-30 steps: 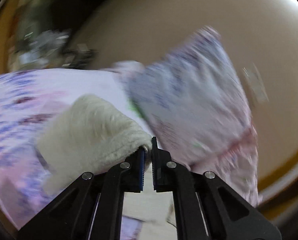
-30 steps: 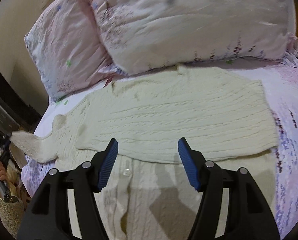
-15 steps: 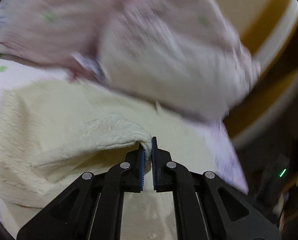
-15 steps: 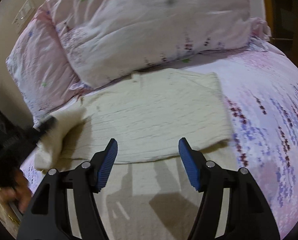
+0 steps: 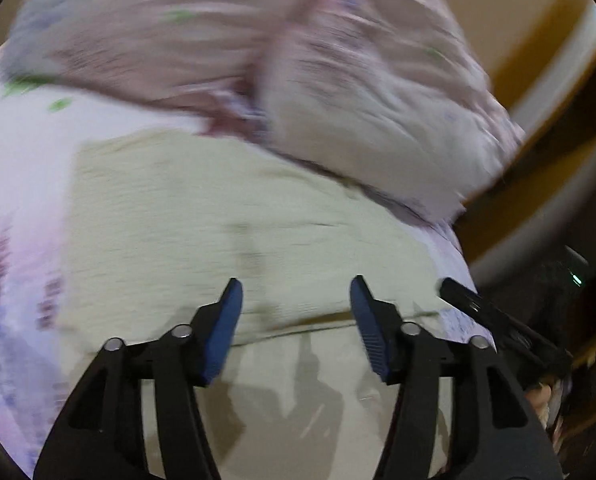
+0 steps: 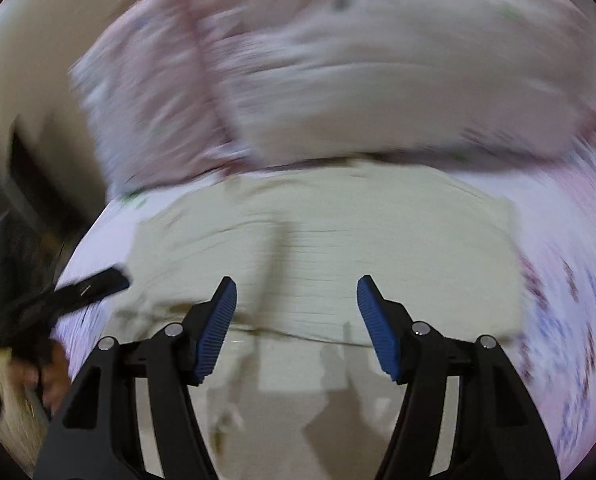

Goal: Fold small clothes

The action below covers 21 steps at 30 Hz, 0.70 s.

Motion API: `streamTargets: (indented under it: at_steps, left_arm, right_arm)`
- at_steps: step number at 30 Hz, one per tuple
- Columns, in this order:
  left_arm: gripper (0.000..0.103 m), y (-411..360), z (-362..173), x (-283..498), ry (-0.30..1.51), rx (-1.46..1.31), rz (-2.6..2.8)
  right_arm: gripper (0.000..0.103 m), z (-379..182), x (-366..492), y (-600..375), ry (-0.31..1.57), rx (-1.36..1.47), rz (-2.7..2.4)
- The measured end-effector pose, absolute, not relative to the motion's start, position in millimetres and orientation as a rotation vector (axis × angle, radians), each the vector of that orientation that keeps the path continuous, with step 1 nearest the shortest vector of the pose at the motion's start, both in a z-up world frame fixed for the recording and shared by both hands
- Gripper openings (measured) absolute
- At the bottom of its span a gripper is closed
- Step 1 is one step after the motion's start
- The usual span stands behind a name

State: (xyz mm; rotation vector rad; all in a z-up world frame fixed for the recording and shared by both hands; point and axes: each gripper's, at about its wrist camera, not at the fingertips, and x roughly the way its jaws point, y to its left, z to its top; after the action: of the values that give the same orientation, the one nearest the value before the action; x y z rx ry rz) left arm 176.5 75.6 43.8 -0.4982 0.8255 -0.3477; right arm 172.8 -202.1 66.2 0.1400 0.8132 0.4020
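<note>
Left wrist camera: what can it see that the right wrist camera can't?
Only the left wrist view shows the left gripper, its jaws opening with nothing between them, and a wooden frame at the upper right. Only the right wrist view shows the right gripper, open and empty, a bare hand at the left edge, and a beige wall on the left. Both show the cream sweater lying on the bed with the pink pillows behind it.
</note>
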Motion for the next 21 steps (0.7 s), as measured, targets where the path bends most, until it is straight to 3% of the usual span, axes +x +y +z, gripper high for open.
streamTargets:
  at_steps: [7,13,14,15,17,21]
  left_arm:
    - [0.046,111.8,2.4,176.8,0.911,-0.55,-0.242]
    - [0.046,118.9,-0.9,178.3,0.902,-0.572,-0.261]
    - [0.046,119.2,-1.4,177.7,0.9,-0.574,-0.267]
    - [0.046,119.7,-1.6,177.7,0.899,-0.575,-0.27]
    - [0.046,119.8,-2.0,176.6,0.897,-0.581,-0.277]
    - [0.046,119.7,-2.4,176.9,0.895,-0.584,-0.281]
  right_arm:
    - [0.06,57.5,161.6,-87.2,0.758,-0.262,0.606]
    - [0.058,27.8,161.7,-41.4,0.74,-0.529,0.556]
    - [0.04,23.3,165.6,-40.6,0.75,-0.538,0.531]
    - [0.014,20.4,170.1,-42.7,0.772,-0.523,0.526]
    - [0.006,22.5,180.8,-54.1,0.819,-0.415,0.528]
    - [0.006,53.8,191.8,-106.3,0.775,-0.123,0.462]
